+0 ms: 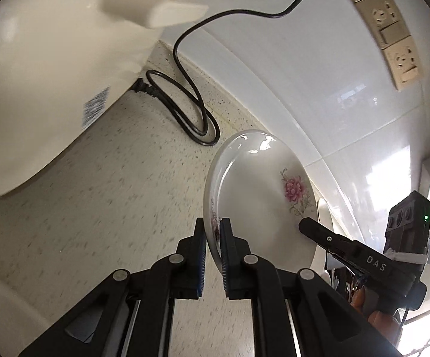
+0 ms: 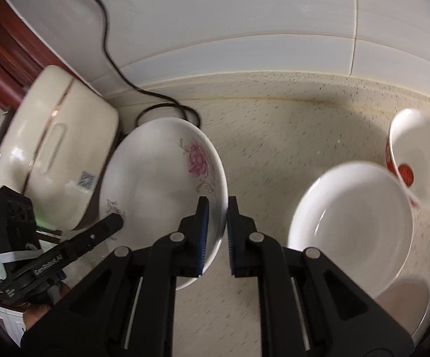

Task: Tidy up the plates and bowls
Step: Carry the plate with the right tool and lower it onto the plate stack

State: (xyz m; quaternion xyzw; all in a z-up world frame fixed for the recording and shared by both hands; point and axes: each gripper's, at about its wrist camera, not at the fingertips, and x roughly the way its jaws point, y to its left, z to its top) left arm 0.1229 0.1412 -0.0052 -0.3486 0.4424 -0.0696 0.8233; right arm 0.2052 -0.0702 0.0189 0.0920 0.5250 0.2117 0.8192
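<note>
A white plate with a pink flower [image 1: 253, 190] is held tilted above the speckled counter by both grippers. My left gripper [image 1: 213, 235] is shut on its near rim. My right gripper [image 2: 216, 223] is shut on the opposite rim of the same plate [image 2: 161, 184]. Each gripper shows in the other's view: the right one [image 1: 313, 227] at the plate's far edge, the left one [image 2: 110, 223] at its lower left. A plain white plate [image 2: 352, 232] lies on the counter to the right, with a white bowl with red marks [image 2: 420, 154] behind it.
A cream rice cooker [image 1: 51, 68] stands at the left, also seen in the right wrist view [image 2: 54, 148]. Its black cord [image 1: 191, 101] loops on the counter [image 1: 110, 193] up to wall sockets [image 1: 393, 29]. White tiled wall [image 2: 244, 15] runs behind.
</note>
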